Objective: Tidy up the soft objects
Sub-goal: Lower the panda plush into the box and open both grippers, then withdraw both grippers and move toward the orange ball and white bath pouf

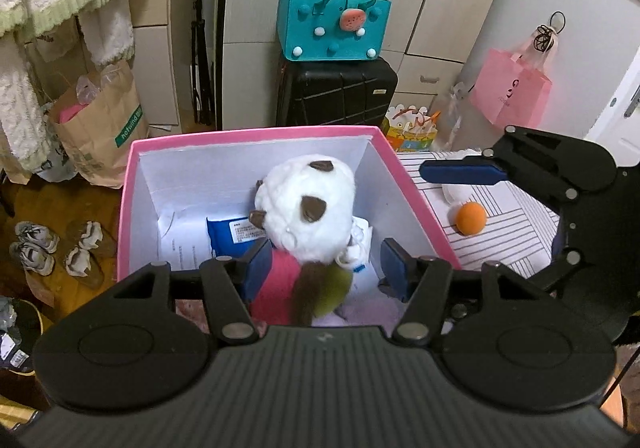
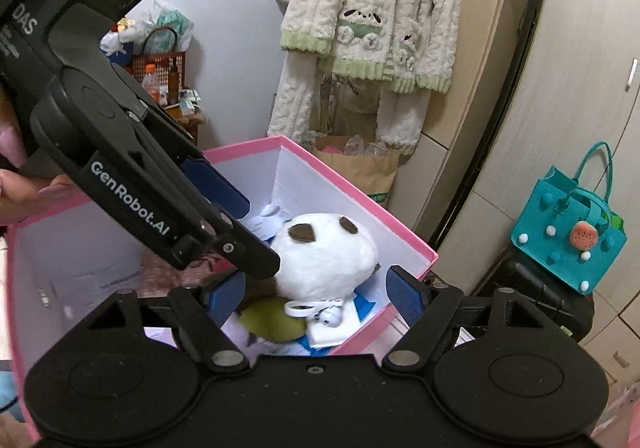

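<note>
Inside the pink box [image 1: 256, 137], on top of papers [image 1: 180, 240] and a blue packet [image 1: 230, 234]: a white plush toy [image 1: 306, 207] with brown ears and a pink body. Above it, the left gripper [image 1: 324, 268], jaws parted, one pad against the toy's pink side, the other clear of it. Over the box's near edge, the right gripper [image 2: 316, 294], jaws spread wide, empty. On the striped sheet [image 1: 516, 224] beside the box, an orange ball [image 1: 472, 217].

A home bedroom: hanging pyjamas [image 2: 372, 15], suitcase [image 1: 336, 91], shoes [image 1: 36, 248] on the floor.
</note>
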The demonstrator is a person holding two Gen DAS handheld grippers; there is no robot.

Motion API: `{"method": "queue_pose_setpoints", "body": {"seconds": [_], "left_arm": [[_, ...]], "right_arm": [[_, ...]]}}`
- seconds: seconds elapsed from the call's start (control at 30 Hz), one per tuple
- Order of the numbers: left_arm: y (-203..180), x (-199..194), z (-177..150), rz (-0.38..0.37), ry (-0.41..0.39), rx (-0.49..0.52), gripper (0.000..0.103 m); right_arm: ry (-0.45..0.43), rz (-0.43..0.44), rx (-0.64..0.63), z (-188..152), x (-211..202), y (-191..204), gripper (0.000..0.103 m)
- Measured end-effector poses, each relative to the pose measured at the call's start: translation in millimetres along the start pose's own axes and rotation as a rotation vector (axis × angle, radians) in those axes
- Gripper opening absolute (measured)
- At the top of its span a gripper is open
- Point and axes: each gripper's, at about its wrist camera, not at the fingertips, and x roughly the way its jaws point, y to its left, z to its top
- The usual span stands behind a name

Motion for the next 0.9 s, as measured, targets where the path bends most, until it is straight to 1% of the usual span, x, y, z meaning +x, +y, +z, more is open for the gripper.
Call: {"method": "queue_pose_setpoints", "body": {"seconds": [0.23, 0.5, 0.67, 0.9], "left_arm": [[-14, -23, -8, 0.021, -0.001, 0.01, 0.059], [-29, -57, -20, 0.029, 0.004, 0.016, 0.064], [-40, -82, -27, 0.036, 0.025, 0.022, 0.065], [-64, -125, -39, 0.057, 0.019, 0.055, 0.07]], "right_arm": [[-0.013, 0.005, 0.057, -3, -28, 4, 0.081], [-0.023, 0.023, 0.107, -4, -71, 13, 0.082], [-0.003, 0.062, 0.142, -4, -96, 19, 0.082], [-0.009, 0.103, 0.163, -5, -137, 29, 0.082]]}}
